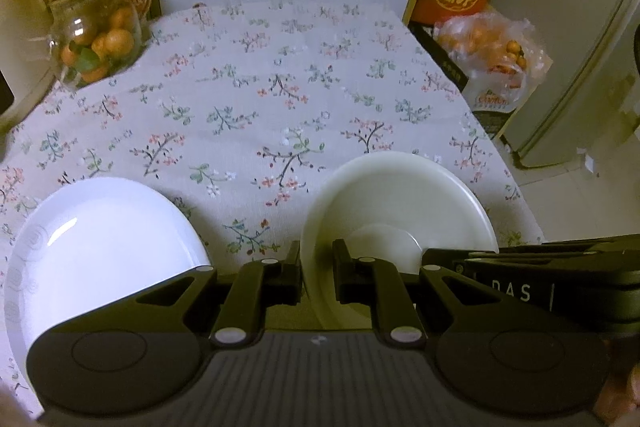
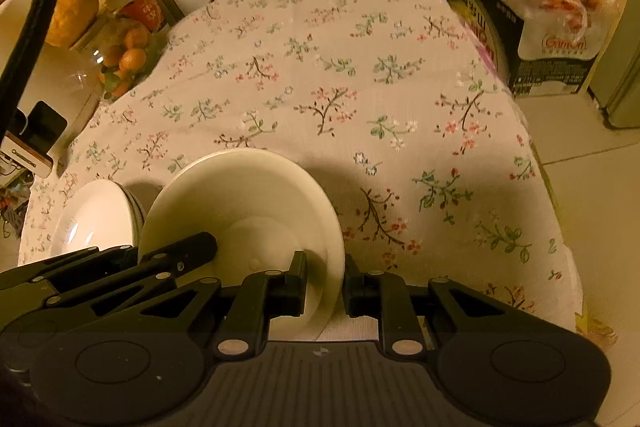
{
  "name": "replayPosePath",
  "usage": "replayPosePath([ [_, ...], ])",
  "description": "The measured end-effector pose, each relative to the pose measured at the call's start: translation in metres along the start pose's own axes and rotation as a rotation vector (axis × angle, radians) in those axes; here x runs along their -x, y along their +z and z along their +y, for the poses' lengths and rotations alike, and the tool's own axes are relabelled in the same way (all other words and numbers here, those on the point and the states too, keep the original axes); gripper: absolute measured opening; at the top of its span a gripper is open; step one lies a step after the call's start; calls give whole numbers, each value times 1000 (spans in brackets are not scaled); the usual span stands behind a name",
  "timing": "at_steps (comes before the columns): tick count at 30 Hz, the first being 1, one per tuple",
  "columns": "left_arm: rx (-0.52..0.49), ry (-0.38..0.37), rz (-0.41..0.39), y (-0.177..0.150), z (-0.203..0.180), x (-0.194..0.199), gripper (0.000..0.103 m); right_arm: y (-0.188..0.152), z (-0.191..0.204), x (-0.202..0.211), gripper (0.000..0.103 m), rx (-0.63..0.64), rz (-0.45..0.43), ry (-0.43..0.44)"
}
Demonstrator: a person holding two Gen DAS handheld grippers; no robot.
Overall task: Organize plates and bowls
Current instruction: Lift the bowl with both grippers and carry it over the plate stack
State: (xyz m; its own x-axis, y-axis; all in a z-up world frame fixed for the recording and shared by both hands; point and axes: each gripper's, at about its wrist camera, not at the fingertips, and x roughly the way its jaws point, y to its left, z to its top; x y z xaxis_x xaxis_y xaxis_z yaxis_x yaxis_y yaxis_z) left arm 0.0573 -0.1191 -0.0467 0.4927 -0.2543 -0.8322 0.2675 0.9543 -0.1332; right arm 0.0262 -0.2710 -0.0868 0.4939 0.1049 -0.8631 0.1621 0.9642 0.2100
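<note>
Both black grippers [image 1: 318,277] [image 2: 325,283] pinch one smooth round cream plate's [image 1: 400,195] rim.

cream plate [image 1: 400,195] tilted up off the floral cloth, its near rim pinched on both sides between fingers [image 1: 294,275] and, at its other edge, fingers [image 2: 298,281]. white glossy bowl [image 1: 104,239] sits just left of the left-hand fingers, upright, apart from the plate.
</note>
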Motion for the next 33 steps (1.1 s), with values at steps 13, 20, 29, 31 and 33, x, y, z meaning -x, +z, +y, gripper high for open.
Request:
replayPosePath([
  [13, 35, 15, -34, 7, 7, 10, 13, 8, 13, 11, 17, 30, -58, -12],
  [20, 68, 35, -55, 8, 22, 21, 13, 15, 33, 13, 17, 63, -84, -5],
  [29, 121, 53, -66, 10, 45, 31, 13, 18, 61, 11, 18, 115, -98, 2],
  [31, 128, 59, -73, 9, 51, 36, 13, 19, 69, 12, 18, 125, -103, 9],
  [33, 138, 67, -78, 8, 59, 41, 13, 21, 77, 13, 18, 136, -108, 20],
])
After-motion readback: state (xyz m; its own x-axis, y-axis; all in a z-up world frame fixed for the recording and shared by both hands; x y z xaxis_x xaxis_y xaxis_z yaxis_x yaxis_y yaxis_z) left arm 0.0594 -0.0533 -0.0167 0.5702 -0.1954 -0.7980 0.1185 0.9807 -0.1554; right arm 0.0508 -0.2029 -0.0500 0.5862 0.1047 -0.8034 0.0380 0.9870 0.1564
